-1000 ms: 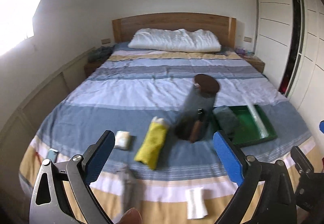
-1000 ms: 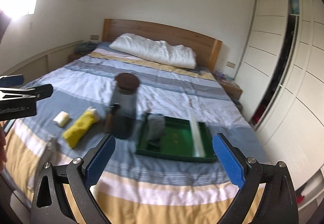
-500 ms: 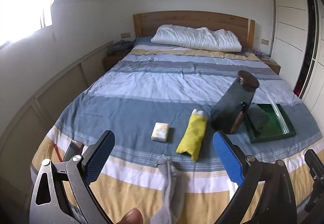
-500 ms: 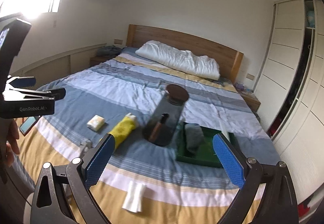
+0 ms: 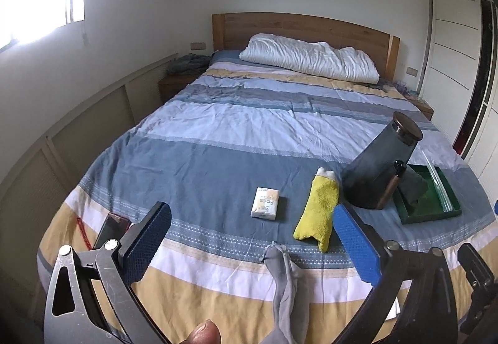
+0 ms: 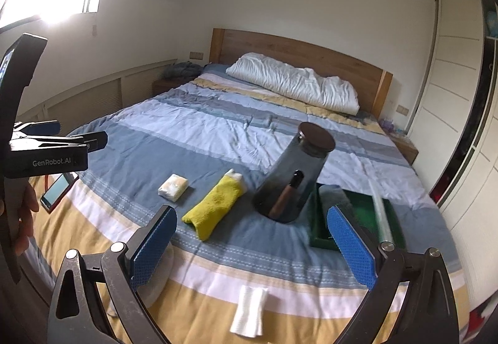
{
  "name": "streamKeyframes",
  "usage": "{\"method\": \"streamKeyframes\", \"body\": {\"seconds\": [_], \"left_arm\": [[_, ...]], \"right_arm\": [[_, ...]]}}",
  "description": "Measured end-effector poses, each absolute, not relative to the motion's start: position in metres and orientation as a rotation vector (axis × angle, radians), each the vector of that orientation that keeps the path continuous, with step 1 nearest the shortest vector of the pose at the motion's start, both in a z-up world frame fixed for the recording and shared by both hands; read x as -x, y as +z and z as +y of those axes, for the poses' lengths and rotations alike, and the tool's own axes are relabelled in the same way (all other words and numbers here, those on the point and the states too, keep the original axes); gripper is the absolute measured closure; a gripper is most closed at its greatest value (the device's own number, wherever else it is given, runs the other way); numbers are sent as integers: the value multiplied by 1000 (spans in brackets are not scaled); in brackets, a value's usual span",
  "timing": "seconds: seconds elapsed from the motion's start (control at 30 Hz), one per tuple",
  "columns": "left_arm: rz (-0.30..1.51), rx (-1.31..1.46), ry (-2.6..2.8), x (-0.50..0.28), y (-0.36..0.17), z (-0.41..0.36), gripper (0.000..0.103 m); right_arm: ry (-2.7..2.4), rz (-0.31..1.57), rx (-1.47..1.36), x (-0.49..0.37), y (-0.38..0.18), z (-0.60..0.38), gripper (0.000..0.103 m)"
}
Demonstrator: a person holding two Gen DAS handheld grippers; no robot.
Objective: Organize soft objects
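On the striped bed lie a yellow cloth [image 5: 319, 209] [image 6: 215, 205], a small tissue pack [image 5: 265, 206] [image 6: 173, 187], a grey sock [image 5: 284, 275] hanging over the foot edge, and a white folded cloth [image 6: 250, 310]. A green tray [image 5: 435, 197] [image 6: 364, 213] at the right holds a grey cloth [image 5: 412, 185] [image 6: 337, 196] and a clear tube. My left gripper [image 5: 252, 246] is open and empty, above the grey sock; it shows at the left of the right wrist view [image 6: 59, 138]. My right gripper [image 6: 252, 246] is open and empty above the foot of the bed.
A dark jar with a brown lid [image 5: 381, 166] [image 6: 294, 176] leans beside the tray, a brown-handled tool against it. A phone [image 5: 112, 227] [image 6: 57, 188] lies at the bed's left edge. A white pillow [image 5: 311, 57] lies by the headboard. Wardrobe doors stand at the right.
Both grippers have swung left and pulled back from the bed; the objects now sit further right and the phone has come into view. Both jaws stay open.
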State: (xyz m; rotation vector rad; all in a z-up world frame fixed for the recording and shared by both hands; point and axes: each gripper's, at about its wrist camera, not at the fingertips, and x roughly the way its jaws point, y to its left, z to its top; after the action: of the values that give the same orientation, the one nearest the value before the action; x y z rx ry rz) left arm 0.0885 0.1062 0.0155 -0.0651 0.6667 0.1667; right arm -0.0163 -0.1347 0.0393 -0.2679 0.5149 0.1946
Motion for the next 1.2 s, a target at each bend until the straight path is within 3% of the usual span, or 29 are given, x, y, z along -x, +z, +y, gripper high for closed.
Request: {"method": "streamKeyframes", "body": {"seconds": [1.2], "left_arm": [[740, 23, 74, -127, -55, 156, 1]], "right_arm": [[206, 623, 311, -85, -41, -59, 2]]}}
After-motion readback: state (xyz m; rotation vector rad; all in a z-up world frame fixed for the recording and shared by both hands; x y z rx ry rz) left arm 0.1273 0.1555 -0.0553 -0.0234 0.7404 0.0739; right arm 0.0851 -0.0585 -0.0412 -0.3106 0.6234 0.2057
